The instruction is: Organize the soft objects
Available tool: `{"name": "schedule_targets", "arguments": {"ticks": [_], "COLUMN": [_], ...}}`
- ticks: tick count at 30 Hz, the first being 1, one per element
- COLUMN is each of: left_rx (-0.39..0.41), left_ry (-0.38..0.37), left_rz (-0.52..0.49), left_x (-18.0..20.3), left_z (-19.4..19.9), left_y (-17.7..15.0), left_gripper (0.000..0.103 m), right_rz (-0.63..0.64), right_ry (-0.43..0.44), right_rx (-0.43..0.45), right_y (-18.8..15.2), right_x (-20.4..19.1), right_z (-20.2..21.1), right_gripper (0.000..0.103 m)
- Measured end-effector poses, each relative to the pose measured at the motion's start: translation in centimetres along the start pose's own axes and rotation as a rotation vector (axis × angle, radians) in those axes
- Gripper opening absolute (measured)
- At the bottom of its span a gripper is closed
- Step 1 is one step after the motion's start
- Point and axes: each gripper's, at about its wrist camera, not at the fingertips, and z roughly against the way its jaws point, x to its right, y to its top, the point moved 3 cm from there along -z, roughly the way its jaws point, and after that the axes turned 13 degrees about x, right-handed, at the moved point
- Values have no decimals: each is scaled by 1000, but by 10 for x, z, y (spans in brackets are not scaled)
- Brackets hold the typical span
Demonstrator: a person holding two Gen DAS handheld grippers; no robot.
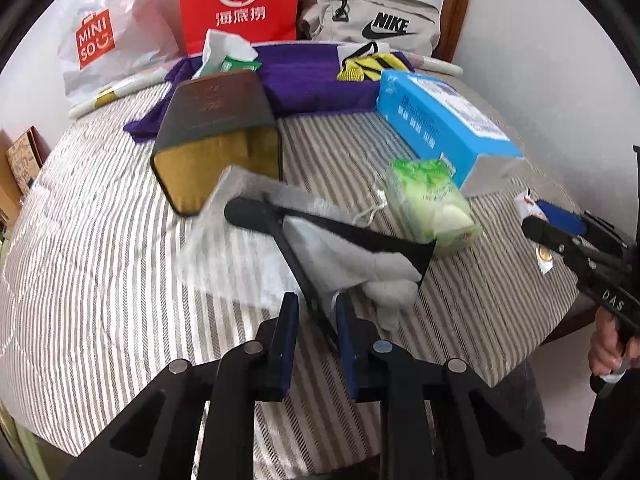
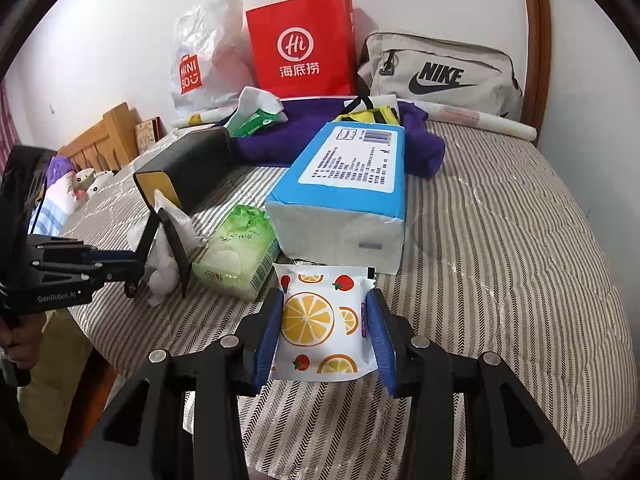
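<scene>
— Holding anything now, the right gripper [image 2: 325, 334]?

— Yes. Its jaws are clamped on a small white pack with orange slices and strawberries [image 2: 324, 330] printed on it. The blue pads press on both side edges of the pack. It is just in front of the big blue tissue pack [image 2: 348, 184], over the striped bed cover [image 2: 500, 280].

— And the left gripper [image 1: 316, 334]?

— Its jaws are nearly together, clamped on the thin black arm of a black hanger [image 1: 320, 236]. A white cloth [image 1: 248, 256] is draped on this hanger and hangs down to the bed.

— What lies near it?

— A green wet-wipe pack [image 1: 432, 204] lies just beside the cloth, between it and the blue tissue pack [image 1: 436, 124]. A dark box with a gold end [image 1: 216, 136] lies on its side behind the cloth.

— And at the back?

— A purple towel [image 1: 312, 80] is spread there, with a yellow-and-black item [image 1: 368, 66] on it. Against the wall stand a white Miniso bag [image 2: 204, 64], a red paper bag [image 2: 302, 44] and a grey Nike bag [image 2: 440, 72].
</scene>
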Motion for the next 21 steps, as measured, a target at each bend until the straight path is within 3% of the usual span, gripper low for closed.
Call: {"name": "schedule_targets", "arguments": {"ticks": [13,17,19,21], "left_rx": [12,22,10,-1], "left_ry": [-61,-43,-41,-35], "left_rz": [106,118,134,143], "left_x": [-13,-19,-25,-31], "left_z": [-4,1,1,2], "left_y": [-3,-2,-3,-4], "left_gripper": [16,15,8,8], "right_rz": [20,20,18,14], "right_ry": [10,-4,-8,-11], "right_rx": [1,7,4,-1], "right_y": [5,9,9,8], "right_x": [-11,-6,-3,-2], "right_z": [4,6,6,5], "right_gripper": [42,42,42,42]}}
